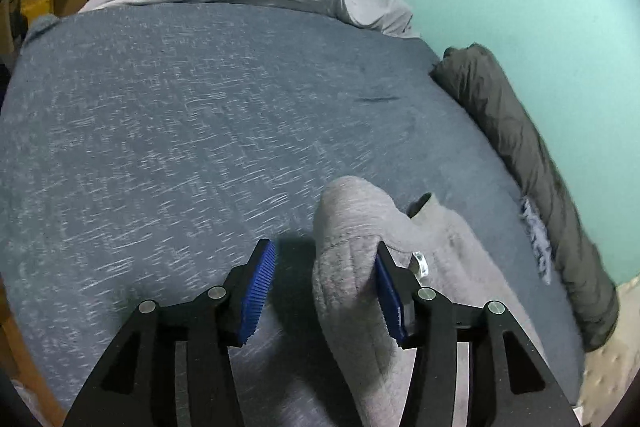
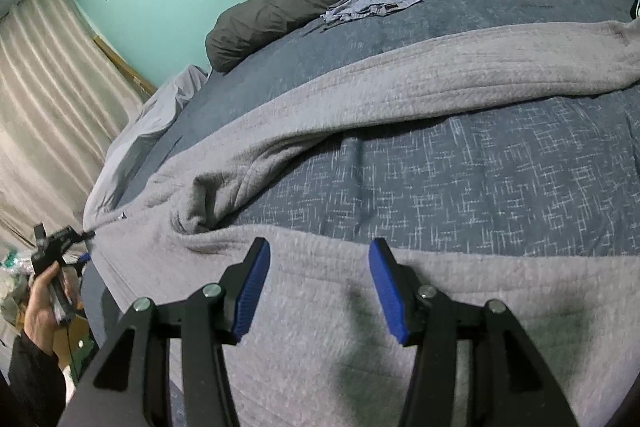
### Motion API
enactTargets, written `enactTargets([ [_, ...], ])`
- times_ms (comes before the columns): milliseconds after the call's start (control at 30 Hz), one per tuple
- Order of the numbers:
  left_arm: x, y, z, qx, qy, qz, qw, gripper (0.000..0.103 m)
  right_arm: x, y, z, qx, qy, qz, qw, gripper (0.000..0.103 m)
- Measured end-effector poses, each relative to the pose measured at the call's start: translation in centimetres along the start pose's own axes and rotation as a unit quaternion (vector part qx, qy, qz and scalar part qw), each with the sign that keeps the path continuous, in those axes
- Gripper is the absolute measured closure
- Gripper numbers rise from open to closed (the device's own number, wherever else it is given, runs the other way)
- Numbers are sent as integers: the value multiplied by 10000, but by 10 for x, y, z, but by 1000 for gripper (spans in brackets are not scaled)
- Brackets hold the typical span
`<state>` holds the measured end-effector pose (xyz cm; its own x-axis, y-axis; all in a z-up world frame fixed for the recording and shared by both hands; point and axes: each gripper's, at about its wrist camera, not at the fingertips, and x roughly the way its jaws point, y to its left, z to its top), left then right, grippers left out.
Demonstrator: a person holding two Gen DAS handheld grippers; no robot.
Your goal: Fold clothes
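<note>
That grey sweatshirt point(image 2: 360, 99) on the bed point(image 1: 180, 115) looks thick and floppy, both tongs point(image 1: 324, 291) point(image 2: 318, 289) apart and empty, so I'd pinch the 12 o'clock cuff point(image 1: 344, 211).

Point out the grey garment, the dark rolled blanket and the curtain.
grey garment point(image 2: 360, 99): right wrist view, its long flat band.
dark rolled blanket point(image 1: 516, 131): left wrist view, mid-roll.
curtain point(image 2: 52, 75): right wrist view, its pleats.

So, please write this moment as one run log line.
step: fold | left gripper: open, sweater fold against one pad | right gripper: open over sweater | bed: sweater spread
</note>
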<state>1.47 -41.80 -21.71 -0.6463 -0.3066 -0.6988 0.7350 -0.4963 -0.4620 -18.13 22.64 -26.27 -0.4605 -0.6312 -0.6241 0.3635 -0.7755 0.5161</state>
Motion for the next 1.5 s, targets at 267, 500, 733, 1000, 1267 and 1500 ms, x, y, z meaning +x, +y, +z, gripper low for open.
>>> enactTargets([
  [267, 4, -11, 20, 492, 78, 127, 9987, 44, -6, 2, 4, 27, -56, 146, 9999, 48],
  [500, 70, -70, 32, 1327, 923, -389, 9861, 32, -6, 3, 4, -27, -76, 123, 9999, 47],
  [733, 149, -121, 48, 1594, 1312, -542, 9770, 32, 3, -3, 5, -66, 17, 23, 10000, 47],
  [1000, 208, -140, 57, 1674, 1647, -561, 9704, 32, 8, -13, 8, -56, 114, -12, 9999, 47],
  [1267, 216, -143, 45, 1700, 1693, -905, 9666, 73, 11, -17, 5, -30, 179, -45, 9998, 47],
  [1500, 186, -168, 64, 2107, 960, -798, 9695, 88, 11, -18, 5, -35, 182, -54, 9998, 47],
])
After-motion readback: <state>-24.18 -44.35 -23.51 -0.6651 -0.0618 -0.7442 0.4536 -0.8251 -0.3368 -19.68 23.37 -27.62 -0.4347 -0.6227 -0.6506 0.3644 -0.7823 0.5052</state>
